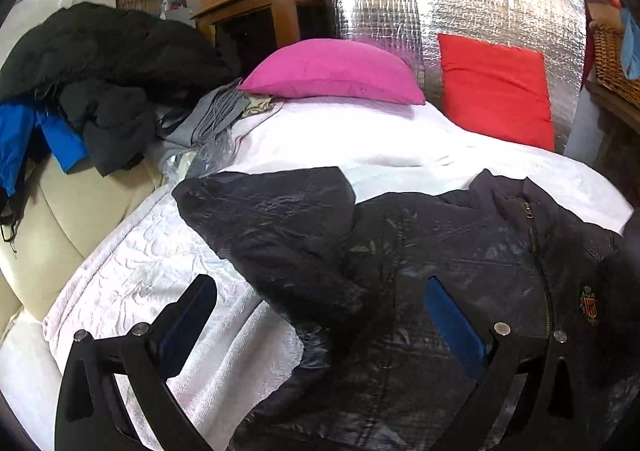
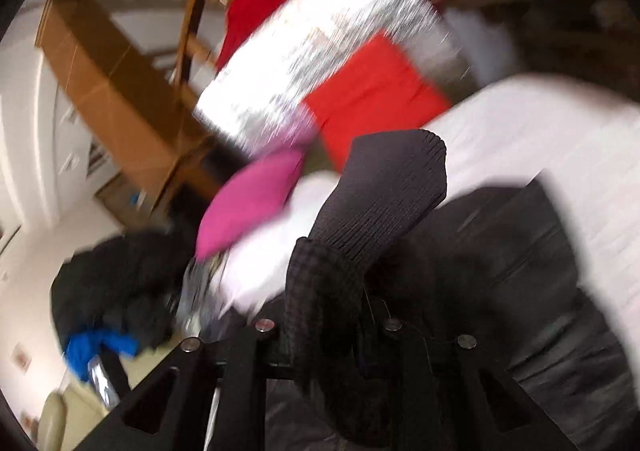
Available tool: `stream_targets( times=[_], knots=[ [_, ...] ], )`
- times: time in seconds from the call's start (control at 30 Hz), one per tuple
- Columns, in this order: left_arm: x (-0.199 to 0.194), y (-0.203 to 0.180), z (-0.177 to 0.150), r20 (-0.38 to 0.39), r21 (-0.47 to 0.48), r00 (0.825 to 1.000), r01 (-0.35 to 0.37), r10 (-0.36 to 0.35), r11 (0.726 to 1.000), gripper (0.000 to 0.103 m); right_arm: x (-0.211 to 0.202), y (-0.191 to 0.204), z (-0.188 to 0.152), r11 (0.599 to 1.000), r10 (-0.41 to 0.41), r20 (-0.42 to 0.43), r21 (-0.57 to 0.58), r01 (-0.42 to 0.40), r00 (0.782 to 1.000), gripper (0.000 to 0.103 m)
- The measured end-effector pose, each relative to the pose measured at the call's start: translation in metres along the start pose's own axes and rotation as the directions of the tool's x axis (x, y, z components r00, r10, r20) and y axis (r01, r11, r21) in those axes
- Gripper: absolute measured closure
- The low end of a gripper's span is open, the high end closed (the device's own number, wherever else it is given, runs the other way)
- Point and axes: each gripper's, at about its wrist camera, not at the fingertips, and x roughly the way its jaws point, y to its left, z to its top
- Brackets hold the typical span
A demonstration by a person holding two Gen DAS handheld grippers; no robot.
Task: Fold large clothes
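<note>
Left wrist view: left tool (image 1: 320, 315) open, nothing between its blue pads, hovering over a dark jacket (image 1: 420, 271) spread on the white bed (image 1: 140, 275); one sleeve reaches toward 10 o'clock, zipper at 3 o'clock; pink pillow (image 1: 332, 75) at 12 o'clock. Right wrist view, blurred and tilted: right tool (image 2: 332, 335) clamped on the jacket's ribbed cuff (image 2: 384, 191), which sticks up toward 12 o'clock.
</note>
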Motion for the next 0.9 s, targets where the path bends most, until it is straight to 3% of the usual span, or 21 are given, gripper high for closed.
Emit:
stream_targets(
  times=[0.13, 0.2, 0.27, 0.4, 0.43, 0.47, 0.53, 0.6, 0.67, 0.73, 0.83, 0.9],
  knots=[
    [0.011, 0.006, 0.002, -0.034, -0.018, 0.999, 0.012, -0.012, 1.0, 0.0, 0.058, -0.007, -0.027, 0.996, 0.066, -0.18, 0.064, -0.055, 0.981, 0.075],
    [0.014, 0.006, 0.003, -0.046, -0.027, 0.998, 0.029, -0.03, 0.999, 0.0, 0.075, -0.01, -0.038, 0.995, 0.076, -0.254, 0.08, -0.058, 0.964, 0.06],
    [0.017, 0.005, 0.003, -0.059, -0.035, 0.996, 0.058, -0.06, 0.998, 0.0, 0.086, -0.018, -0.046, 0.979, 0.156, -0.314, 0.172, -0.106, 0.936, 0.019],
    [0.023, -0.002, 0.003, -0.101, -0.056, 0.981, 0.163, -0.168, 0.985, 0.0, 0.067, -0.014, -0.034, 0.968, 0.232, -0.297, 0.162, -0.191, 0.926, 0.014],
    [0.024, -0.004, 0.003, -0.118, -0.075, 0.969, 0.209, -0.217, 0.975, 0.0, 0.057, -0.015, -0.027, 0.973, 0.219, -0.268, 0.138, -0.187, 0.938, 0.014],
    [0.025, -0.006, 0.002, -0.129, -0.088, 0.959, 0.241, -0.251, 0.967, 0.0, 0.05, -0.015, -0.02, 0.979, 0.191, -0.236, 0.117, -0.167, 0.953, 0.014],
    [0.026, -0.012, 0.001, -0.156, -0.103, 0.936, 0.304, -0.317, 0.947, 0.0, 0.024, -0.031, 0.001, 0.998, 0.043, -0.141, 0.051, -0.037, 0.989, 0.014],
    [0.03, -0.016, 0.001, -0.179, -0.127, 0.904, 0.369, -0.387, 0.921, 0.0, 0.01, -0.052, 0.014, 0.996, -0.075, -0.078, 0.04, 0.079, 0.994, 0.014],
    [0.034, -0.017, 0.004, -0.188, -0.172, 0.874, 0.42, -0.448, 0.891, 0.0, 0.007, -0.081, 0.033, 0.969, -0.241, -0.047, 0.048, 0.243, 0.969, 0.014],
    [0.038, -0.017, 0.013, -0.178, -0.228, 0.855, 0.445, -0.487, 0.866, 0.0, 0.007, -0.108, 0.04, 0.944, -0.318, -0.054, 0.071, 0.321, 0.947, 0.014],
    [0.045, -0.023, 0.028, -0.174, -0.279, 0.85, 0.442, -0.497, 0.853, 0.0, 0.018, -0.144, 0.045, 0.911, -0.388, -0.111, 0.106, 0.399, 0.915, 0.014],
    [0.053, -0.032, 0.04, -0.191, -0.323, 0.813, 0.477, -0.55, 0.817, 0.0, 0.033, -0.147, 0.048, 0.903, -0.404, -0.139, 0.1, 0.418, 0.904, 0.014]
  ],
)
